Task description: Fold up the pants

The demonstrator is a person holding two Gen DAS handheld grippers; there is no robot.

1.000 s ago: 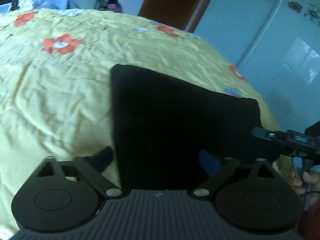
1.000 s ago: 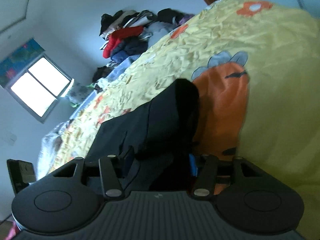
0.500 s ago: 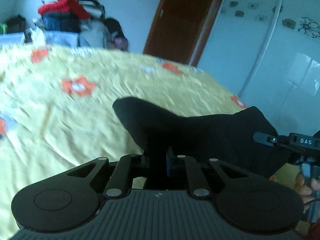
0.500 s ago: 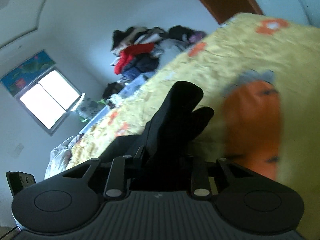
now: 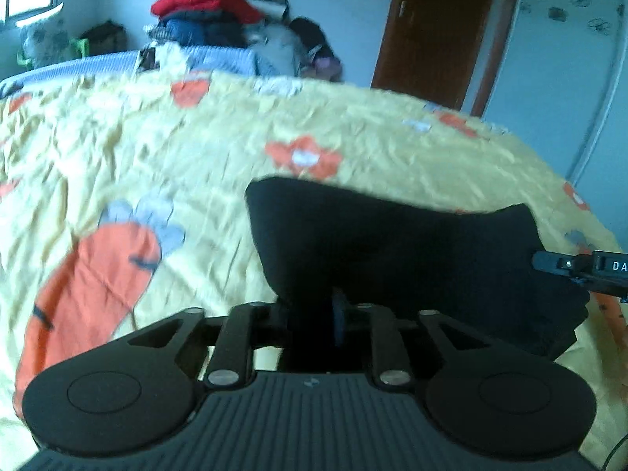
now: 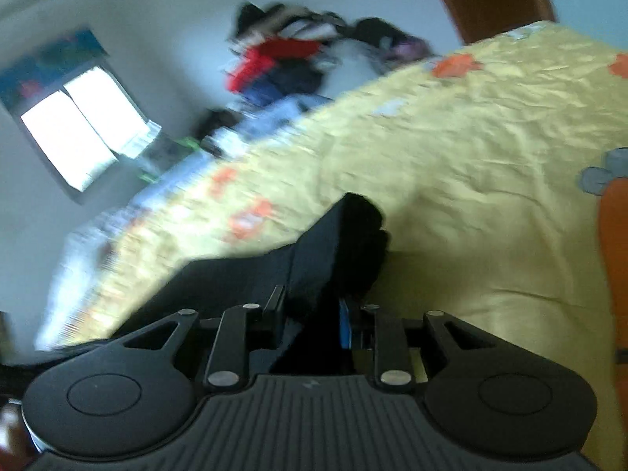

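The black pants [image 5: 392,247] hang as a folded dark sheet above the yellow bedspread [image 5: 176,180]. My left gripper [image 5: 314,314] is shut on their near edge, the cloth bunched between the jaws. My right gripper [image 6: 314,310] is shut on the other end of the pants [image 6: 345,243], which stand up in a dark fold in front of it. The right gripper's tip [image 5: 569,265] also shows at the right edge of the left wrist view, against the pants' far corner.
The bedspread has orange carrot [image 5: 90,274] and flower [image 5: 302,157] prints. A pile of clothes [image 5: 219,19] lies beyond the bed's far side. A brown door [image 5: 439,27] and white wardrobe [image 5: 569,59] stand to the right. A window [image 6: 78,137] is on the far wall.
Both grippers closed on the pants' near edge and lifted it off the bed. They have since carried it up and across the bed, so the flat cloth now hangs folded.
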